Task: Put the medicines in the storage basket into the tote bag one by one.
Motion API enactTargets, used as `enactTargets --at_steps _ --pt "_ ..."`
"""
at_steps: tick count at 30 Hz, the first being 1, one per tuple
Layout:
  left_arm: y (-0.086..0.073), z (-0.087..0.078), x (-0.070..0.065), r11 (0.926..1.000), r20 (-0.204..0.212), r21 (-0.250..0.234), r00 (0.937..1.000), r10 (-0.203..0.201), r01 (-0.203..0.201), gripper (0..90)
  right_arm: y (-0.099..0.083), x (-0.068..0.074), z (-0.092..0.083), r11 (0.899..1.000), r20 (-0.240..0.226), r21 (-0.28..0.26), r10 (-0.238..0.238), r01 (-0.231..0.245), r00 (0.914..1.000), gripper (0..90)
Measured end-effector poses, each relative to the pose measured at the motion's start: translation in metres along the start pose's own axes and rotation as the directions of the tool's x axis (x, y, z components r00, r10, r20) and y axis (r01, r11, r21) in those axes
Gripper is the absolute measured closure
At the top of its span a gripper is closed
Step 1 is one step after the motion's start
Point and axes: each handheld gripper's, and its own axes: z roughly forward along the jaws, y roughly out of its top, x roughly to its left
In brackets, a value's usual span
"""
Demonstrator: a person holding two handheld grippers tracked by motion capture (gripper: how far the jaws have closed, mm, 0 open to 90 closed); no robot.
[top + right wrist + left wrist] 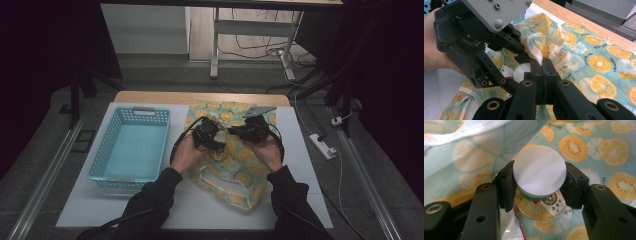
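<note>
Jar going into the fruit-print bag

The left hand-held gripper [539, 185] is clamped on a white-lidded jar [539, 173] at the bag's mouth, seemingly to carry it in or out. The right hand-held gripper [543, 75], jaws together, pinches the fruit-print bag [599, 62] by its rim, probably to hold it open. A red-and-white packet [511, 228] lies beneath; the blue basket [131, 145] sits left on the tabletop [300, 150].
</note>
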Motion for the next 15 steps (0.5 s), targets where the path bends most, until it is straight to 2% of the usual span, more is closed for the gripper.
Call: enactTargets --at_steps 2,4,9,15 --pt "-0.001 0.0 0.0 1.0 0.011 -0.007 0.9999 -0.005 0.006 48.7 0.0 0.0 0.0 1.0 0.001 0.001 0.0 0.0 1.0 90.0" --pt "-0.001 0.0 0.001 0.9998 0.025 -0.011 0.9996 -0.013 0.013 43.2 0.0 0.0 0.0 1.0 -0.001 0.001 0.0 0.0 1.0 90.0" --pt "-0.001 -0.002 -0.001 0.9996 0.029 -0.019 0.9994 -0.019 0.019 32.4 0.0 0.0 0.001 1.0 -0.002 0.003 -0.003 0.003 1.0 90.0" --pt "-0.003 -0.015 -0.007 0.9997 0.036 -0.022 0.9993 -0.012 0.013 21.4 0.001 0.001 -0.001 1.0 -0.003 -0.002 -0.006 0.006 1.0 90.0"
